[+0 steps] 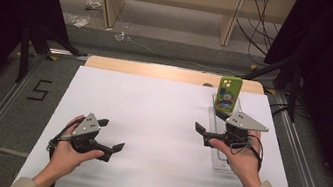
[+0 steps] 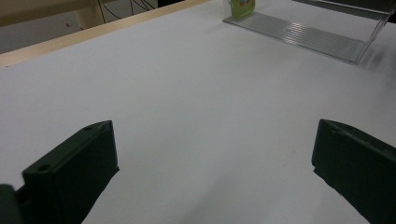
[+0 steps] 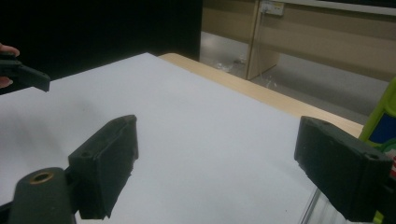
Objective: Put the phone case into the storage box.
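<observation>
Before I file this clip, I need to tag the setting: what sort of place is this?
Probably a lab or workshop recording station, not a home. A white sheet covers the table, loose cables trail on the floor behind it, a "5" is marked on the floor, and dark stands flank the table.

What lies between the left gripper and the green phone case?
Only bare white sheet lies between the left gripper and the green phone case, in the high view.
</observation>
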`<state>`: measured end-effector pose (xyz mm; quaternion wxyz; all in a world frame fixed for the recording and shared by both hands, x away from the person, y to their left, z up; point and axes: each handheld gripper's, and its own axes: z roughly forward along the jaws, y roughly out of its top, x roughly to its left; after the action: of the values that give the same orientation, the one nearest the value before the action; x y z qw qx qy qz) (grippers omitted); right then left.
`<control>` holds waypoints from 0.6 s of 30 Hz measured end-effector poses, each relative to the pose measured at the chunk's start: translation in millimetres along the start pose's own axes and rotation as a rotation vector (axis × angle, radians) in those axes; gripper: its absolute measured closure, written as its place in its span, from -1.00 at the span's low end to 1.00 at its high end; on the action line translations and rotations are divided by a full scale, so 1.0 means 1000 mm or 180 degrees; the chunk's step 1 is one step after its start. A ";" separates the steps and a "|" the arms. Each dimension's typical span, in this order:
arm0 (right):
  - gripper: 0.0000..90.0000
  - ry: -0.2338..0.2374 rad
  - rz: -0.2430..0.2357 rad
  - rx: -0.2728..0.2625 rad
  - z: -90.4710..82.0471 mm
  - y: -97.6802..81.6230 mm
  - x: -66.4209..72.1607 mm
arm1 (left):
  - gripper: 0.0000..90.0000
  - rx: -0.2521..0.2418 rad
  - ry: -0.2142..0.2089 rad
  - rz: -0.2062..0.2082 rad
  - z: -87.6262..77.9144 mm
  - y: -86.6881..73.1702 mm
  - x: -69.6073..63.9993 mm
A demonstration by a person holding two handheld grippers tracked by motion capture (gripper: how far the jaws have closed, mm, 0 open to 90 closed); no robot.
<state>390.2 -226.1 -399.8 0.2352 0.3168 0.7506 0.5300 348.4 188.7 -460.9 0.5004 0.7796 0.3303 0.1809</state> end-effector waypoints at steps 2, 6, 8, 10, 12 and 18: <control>-0.67 0.0008 -0.0002 0.0006 -0.001 -0.001 0.001 | -1.00 0.0000 0.0002 0.0000 0.000 0.000 0.000; -0.67 0.0032 -0.0007 0.0012 -0.004 -0.003 0.003 | -1.00 -0.0006 0.0004 -0.0003 0.000 0.000 0.000; -0.67 0.0037 -0.0013 0.0013 -0.006 -0.004 0.003 | -1.00 -0.0005 0.0007 -0.0004 0.000 0.000 0.000; -0.67 0.0041 -0.0014 0.0020 -0.007 -0.005 0.004 | -1.00 -0.0003 0.0008 -0.0002 0.000 0.000 0.000; -0.67 0.0049 -0.0014 0.0022 -0.009 -0.006 0.004 | -1.00 -0.0005 0.0007 -0.0003 0.000 0.000 0.000; -0.66 0.0062 -0.0019 0.0017 -0.013 -0.009 0.005 | -1.00 0.0001 0.0007 -0.0007 0.000 0.000 0.001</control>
<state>375.9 -233.2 -404.0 0.2287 0.3101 0.7552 0.5303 348.7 189.3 -461.0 0.5001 0.7791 0.3318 0.1811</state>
